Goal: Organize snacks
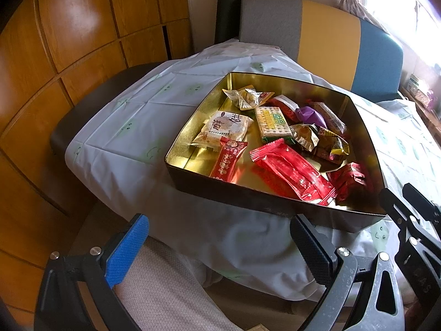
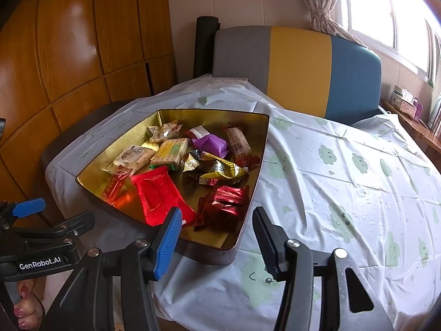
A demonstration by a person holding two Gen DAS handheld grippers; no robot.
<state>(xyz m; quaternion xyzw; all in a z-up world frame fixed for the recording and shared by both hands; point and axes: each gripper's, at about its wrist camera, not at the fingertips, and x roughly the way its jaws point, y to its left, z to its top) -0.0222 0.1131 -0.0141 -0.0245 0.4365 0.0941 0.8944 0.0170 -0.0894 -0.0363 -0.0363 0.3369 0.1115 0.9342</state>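
Note:
A dark tin box with a gold inside (image 1: pixel 193 127) (image 2: pixel 261 149) stands on the table and holds several wrapped snacks. Among them are a long red packet (image 1: pixel 292 171) (image 2: pixel 160 195), a green-edged cracker pack (image 1: pixel 271 122) (image 2: pixel 172 150), a purple packet (image 1: pixel 310 115) (image 2: pixel 210 142), a white pastry pack (image 1: pixel 224 131) (image 2: pixel 135 157) and a dark red foil pack (image 1: pixel 348 180) (image 2: pixel 227 201). My left gripper (image 1: pixel 217 248) is open and empty, held below the box's near edge. It also shows in the right wrist view (image 2: pixel 27 208). My right gripper (image 2: pixel 216 237) is open and empty at the box's near corner.
The table wears a white cloth with green cloud faces (image 2: pixel 344 182) (image 1: pixel 124 127). A grey, yellow and blue chair back (image 2: pixel 297 69) (image 1: pixel 325 27) stands behind it. Wooden cabinet panels (image 1: pixel 69 41) fill the left. A tissue box (image 2: pixel 403 100) sits on the window ledge at right.

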